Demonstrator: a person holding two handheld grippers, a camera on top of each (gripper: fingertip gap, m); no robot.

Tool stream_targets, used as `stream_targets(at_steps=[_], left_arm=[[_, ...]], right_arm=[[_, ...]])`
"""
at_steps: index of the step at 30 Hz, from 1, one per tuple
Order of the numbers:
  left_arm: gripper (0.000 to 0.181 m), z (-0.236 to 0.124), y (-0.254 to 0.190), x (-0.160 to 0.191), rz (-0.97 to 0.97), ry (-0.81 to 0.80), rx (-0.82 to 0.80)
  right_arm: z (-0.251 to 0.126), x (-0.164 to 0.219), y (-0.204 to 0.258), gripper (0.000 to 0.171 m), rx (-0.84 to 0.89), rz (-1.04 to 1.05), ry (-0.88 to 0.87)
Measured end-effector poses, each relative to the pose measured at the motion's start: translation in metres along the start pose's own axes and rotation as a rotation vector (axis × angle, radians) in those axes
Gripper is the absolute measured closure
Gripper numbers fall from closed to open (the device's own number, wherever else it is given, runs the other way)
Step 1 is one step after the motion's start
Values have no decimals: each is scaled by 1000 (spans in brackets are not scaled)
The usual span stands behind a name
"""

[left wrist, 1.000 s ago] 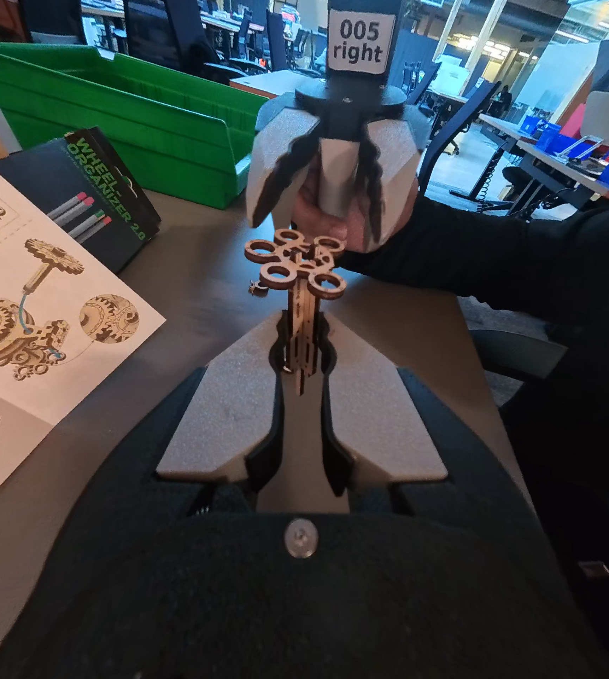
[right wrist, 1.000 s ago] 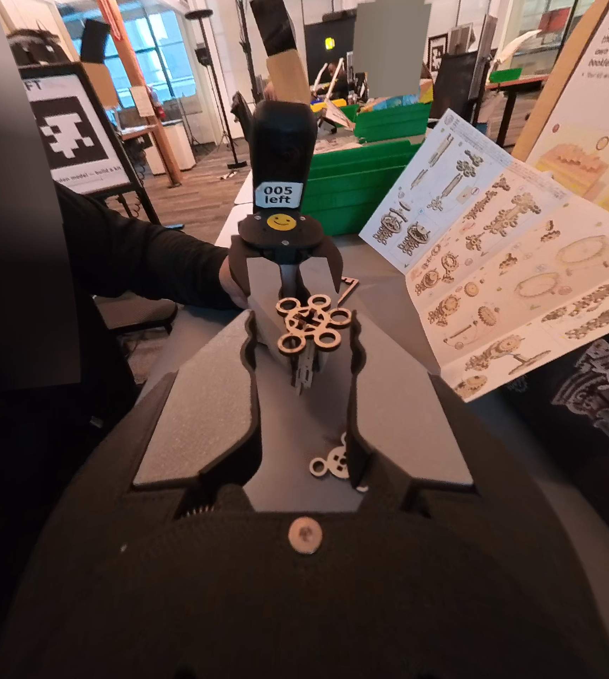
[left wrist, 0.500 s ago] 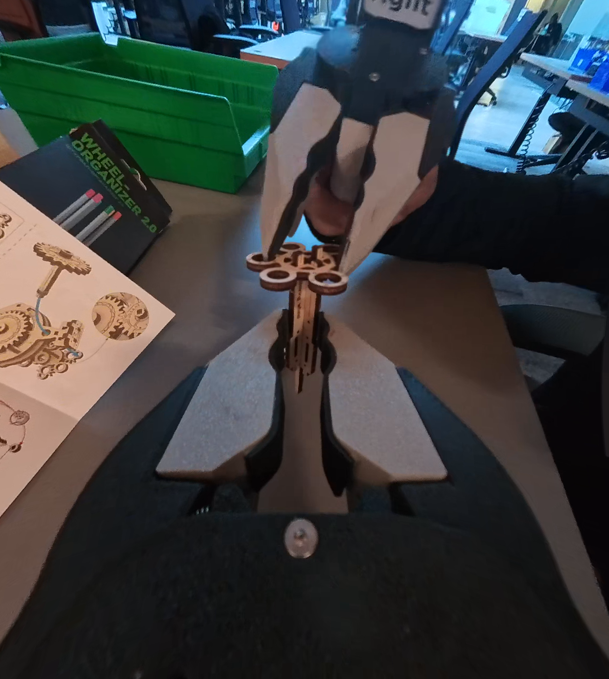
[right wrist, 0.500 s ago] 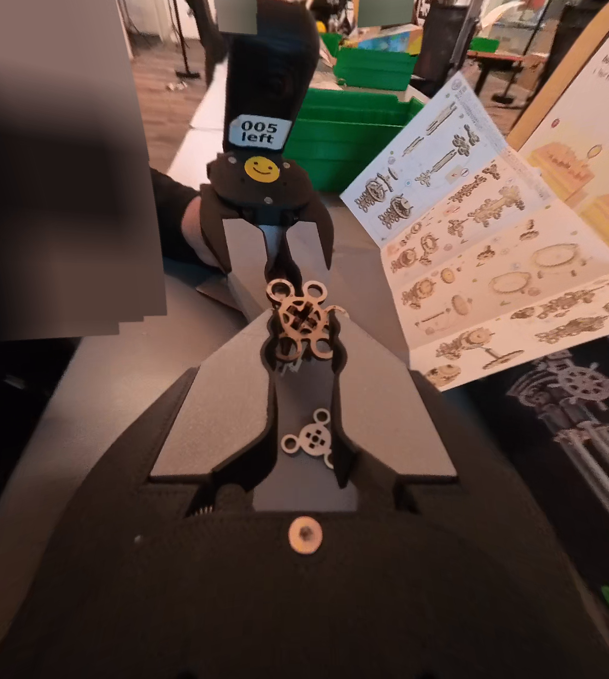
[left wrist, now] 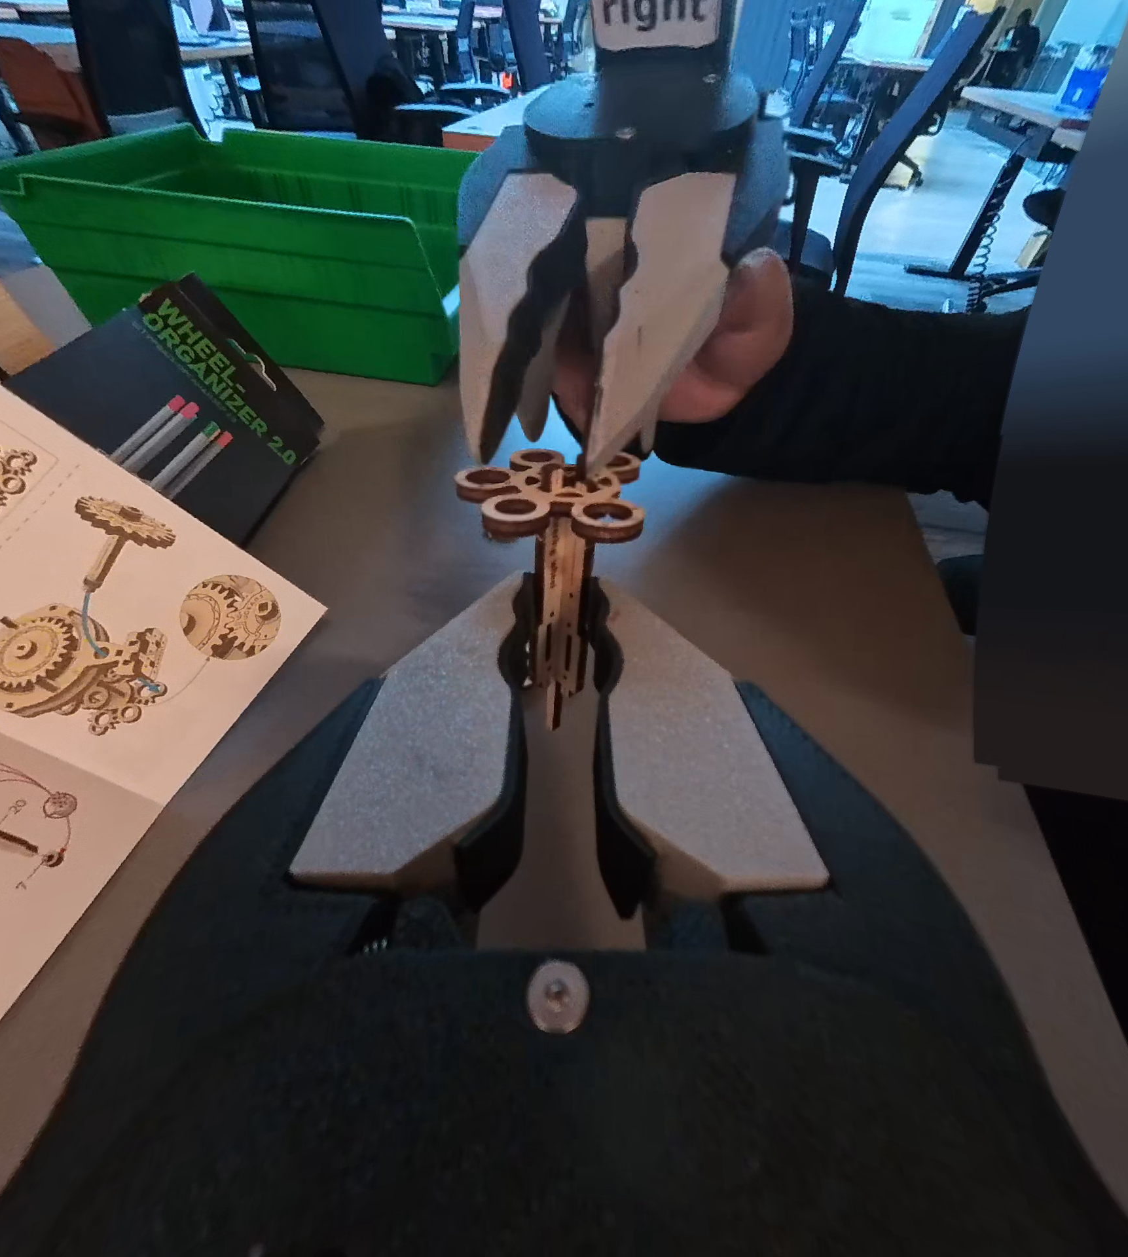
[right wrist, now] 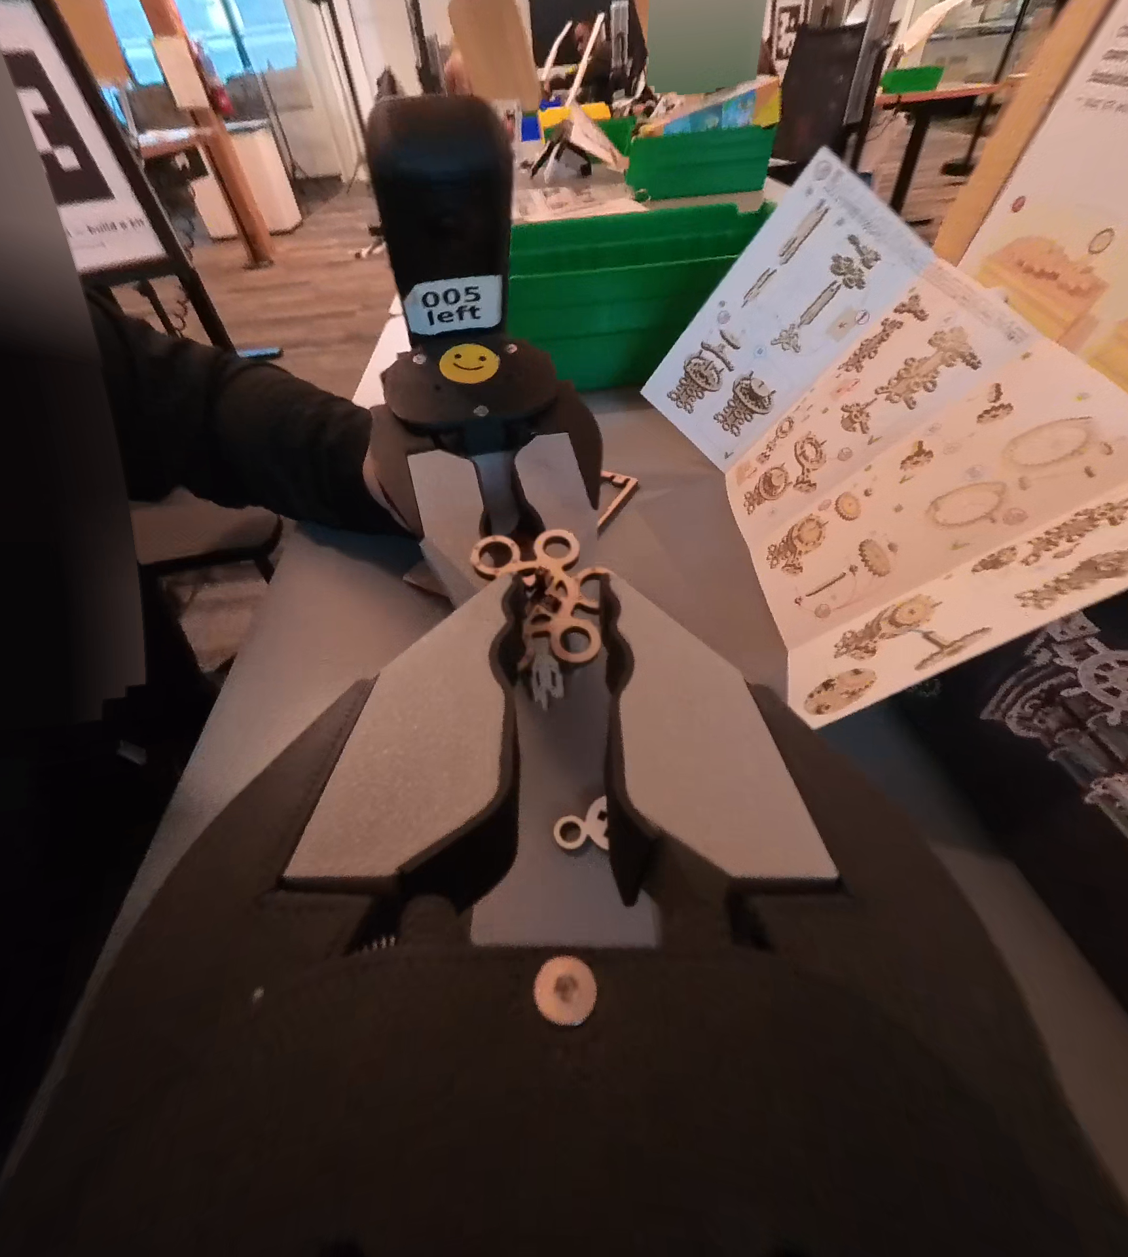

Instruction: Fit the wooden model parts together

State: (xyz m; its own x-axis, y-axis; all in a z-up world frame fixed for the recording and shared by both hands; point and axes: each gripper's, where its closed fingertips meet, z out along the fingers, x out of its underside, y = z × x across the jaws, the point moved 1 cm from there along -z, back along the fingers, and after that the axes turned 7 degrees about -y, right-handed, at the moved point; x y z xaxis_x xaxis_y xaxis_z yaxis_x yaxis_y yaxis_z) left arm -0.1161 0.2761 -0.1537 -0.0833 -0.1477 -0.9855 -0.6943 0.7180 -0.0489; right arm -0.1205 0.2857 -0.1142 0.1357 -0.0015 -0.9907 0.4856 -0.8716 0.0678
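Note:
My left gripper [left wrist: 559, 636] is shut on a slotted wooden shaft [left wrist: 561, 612] and holds it upright above the grey table [left wrist: 785, 578]. A flat wooden piece with several rings [left wrist: 551, 493] sits on top of the shaft. My right gripper [left wrist: 539, 461] comes down from above, its fingertips closed onto this ringed piece. In the right wrist view the ringed piece [right wrist: 564, 612] lies between my right gripper's [right wrist: 557, 592] tips, and the left gripper [right wrist: 503, 524] stands just behind it. A second, loose ringed piece [right wrist: 581, 831] lies on the table under my right gripper.
A green bin [left wrist: 241, 224] stands at the back, with a dark box [left wrist: 207, 394] in front of it. An open instruction booklet [left wrist: 71, 612] lies at the left; it also shows in the right wrist view [right wrist: 921, 476]. A wooden offcut [right wrist: 619, 493] lies behind the left gripper. Left tips to right tips: about 4 cm.
My right gripper has come down over the ringed piece and its fingers have closed from wide open onto it. The left gripper has kept hold of the shaft.

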Motion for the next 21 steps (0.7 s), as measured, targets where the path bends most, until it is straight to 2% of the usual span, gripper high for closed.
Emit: stream_targets(at_steps=[5, 8, 15, 21], left_arm=[[169, 1, 0, 2, 3, 14, -4], [169, 0, -2, -2, -10, -11, 6], [169, -1, 0, 1, 33, 12, -8], [169, 0, -2, -4, 109, -12, -19]], right_arm=[[1, 2, 4, 159, 3, -64, 27], [0, -1, 7, 148, -19, -48, 12], [2, 5, 7, 147, -34, -34, 33], [1, 0, 12, 147, -11, -133, 45]])
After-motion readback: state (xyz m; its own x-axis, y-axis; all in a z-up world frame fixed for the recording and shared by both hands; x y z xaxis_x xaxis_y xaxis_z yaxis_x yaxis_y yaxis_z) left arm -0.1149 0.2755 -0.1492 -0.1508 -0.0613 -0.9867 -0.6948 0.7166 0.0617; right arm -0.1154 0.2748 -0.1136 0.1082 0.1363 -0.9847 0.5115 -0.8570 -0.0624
